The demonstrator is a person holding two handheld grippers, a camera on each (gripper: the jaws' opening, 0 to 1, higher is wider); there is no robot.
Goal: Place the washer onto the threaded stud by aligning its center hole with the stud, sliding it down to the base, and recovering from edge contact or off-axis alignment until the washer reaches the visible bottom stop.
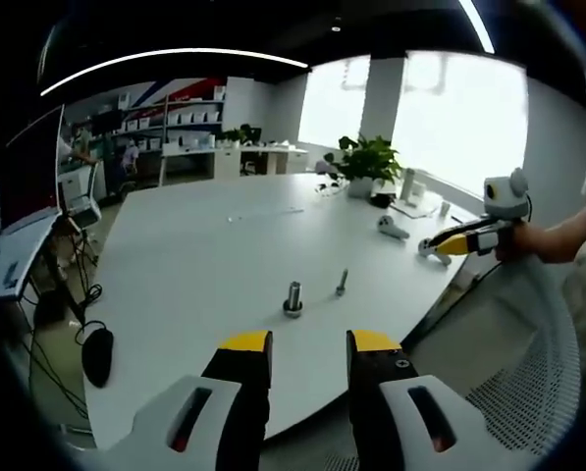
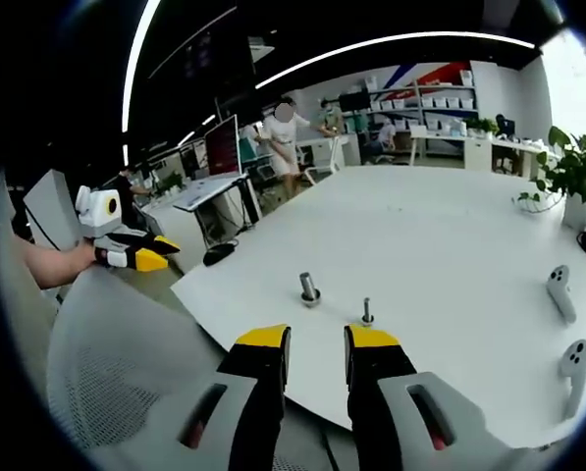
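A thick threaded stud (image 1: 293, 295) (image 2: 309, 287) stands upright on the white table (image 1: 204, 255) (image 2: 440, 226), with a wider ring around its foot. I cannot tell whether that ring is the washer. A thinner stud (image 1: 342, 283) (image 2: 367, 311) stands close beside it. My left gripper (image 1: 309, 343) hovers at the table's near edge, open, nothing between its yellow-tipped jaws. My right gripper (image 2: 317, 339) is also open and empty, short of the table edge. Each gripper also appears in the other's view, held by a hand off the table: the right gripper (image 1: 464, 238) and the left gripper (image 2: 135, 253).
Two white hand controllers (image 2: 560, 289) (image 2: 572, 363) lie on the table's right side, one also seen as a controller (image 1: 394, 231). A potted plant (image 1: 368, 162) stands at the far end. A mesh chair back (image 1: 528, 378) (image 2: 106, 373) sits between me and the table. A person (image 2: 285, 137) stands beyond.
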